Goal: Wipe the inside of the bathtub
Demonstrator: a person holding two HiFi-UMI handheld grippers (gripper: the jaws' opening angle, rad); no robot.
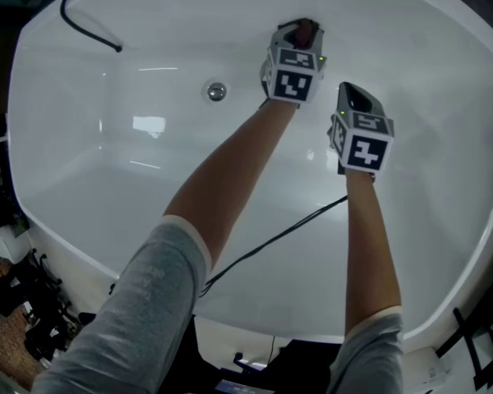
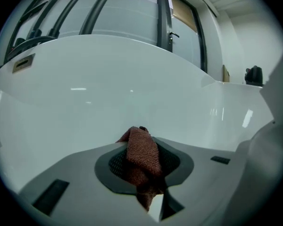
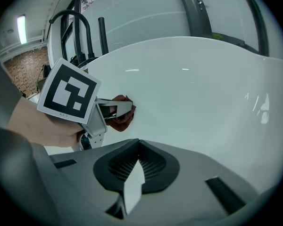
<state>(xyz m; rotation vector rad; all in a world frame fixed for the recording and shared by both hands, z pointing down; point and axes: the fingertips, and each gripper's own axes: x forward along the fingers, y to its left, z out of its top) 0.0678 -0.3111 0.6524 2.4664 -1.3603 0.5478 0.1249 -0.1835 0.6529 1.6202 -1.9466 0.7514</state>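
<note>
Left gripper view: ribbed reddish cloth (image 2: 142, 159)

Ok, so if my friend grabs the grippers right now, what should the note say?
Left gripper: shut on the red-brown cloth, at the far inner wall of the bathtub, near the rim.
Right gripper: shut, empty, hovering beside the left one over the tub.
A round metal fitting sits left of the cloth. A black cable runs across the tub toward the near rim.
Done: can't tell which parts are wiped, since no marks show.
Left: probably sweep the cloth over the walls and floor, minding the cable.
</note>
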